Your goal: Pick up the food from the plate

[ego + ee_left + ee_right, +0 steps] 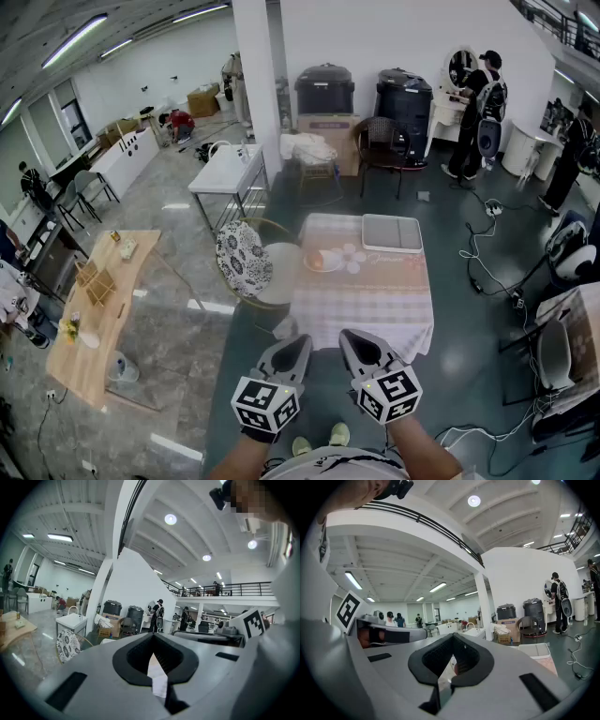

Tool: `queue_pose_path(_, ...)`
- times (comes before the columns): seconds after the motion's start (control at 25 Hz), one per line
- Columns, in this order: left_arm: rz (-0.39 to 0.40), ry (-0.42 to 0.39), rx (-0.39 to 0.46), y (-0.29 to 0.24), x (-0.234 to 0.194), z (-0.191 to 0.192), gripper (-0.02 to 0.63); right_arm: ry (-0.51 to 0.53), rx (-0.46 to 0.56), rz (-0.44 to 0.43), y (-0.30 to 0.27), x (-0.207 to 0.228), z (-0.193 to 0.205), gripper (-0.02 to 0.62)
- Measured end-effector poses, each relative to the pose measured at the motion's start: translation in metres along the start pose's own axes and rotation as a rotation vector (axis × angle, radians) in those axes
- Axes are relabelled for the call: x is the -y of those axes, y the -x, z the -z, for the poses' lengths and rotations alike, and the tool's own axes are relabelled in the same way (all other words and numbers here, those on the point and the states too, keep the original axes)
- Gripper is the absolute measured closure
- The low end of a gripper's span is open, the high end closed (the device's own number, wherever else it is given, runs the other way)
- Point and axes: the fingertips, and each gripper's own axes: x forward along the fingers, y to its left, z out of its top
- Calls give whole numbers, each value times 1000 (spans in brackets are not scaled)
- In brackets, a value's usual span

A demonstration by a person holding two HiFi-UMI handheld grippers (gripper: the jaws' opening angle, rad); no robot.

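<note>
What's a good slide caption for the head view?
Left gripper and right gripper, both shut and empty, held short of a table with a plate of food and a tray.

The table (pixel 375 314) is covered by a checked cloth. A plate (pixel 330 268) sits near the table's left edge. A white tray (pixel 392 233) lies at its far right corner.

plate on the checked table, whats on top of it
A pale orange piece of food lies on the plate, near its middle. It is too small to name. Nothing else shows on the plate, and its surface under the food is covered.
</note>
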Motion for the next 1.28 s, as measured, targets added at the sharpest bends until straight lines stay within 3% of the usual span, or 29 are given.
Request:
queue_pose_path(0.68, -16, -5, -17, -22, 7, 5, 600, -54, 5, -61, -7, 19, 4, 580)
queue_pose_path(1.28, -50, -41, -22, -60, 21, 2, 600, -66, 50, -62, -5, 64, -4, 580)
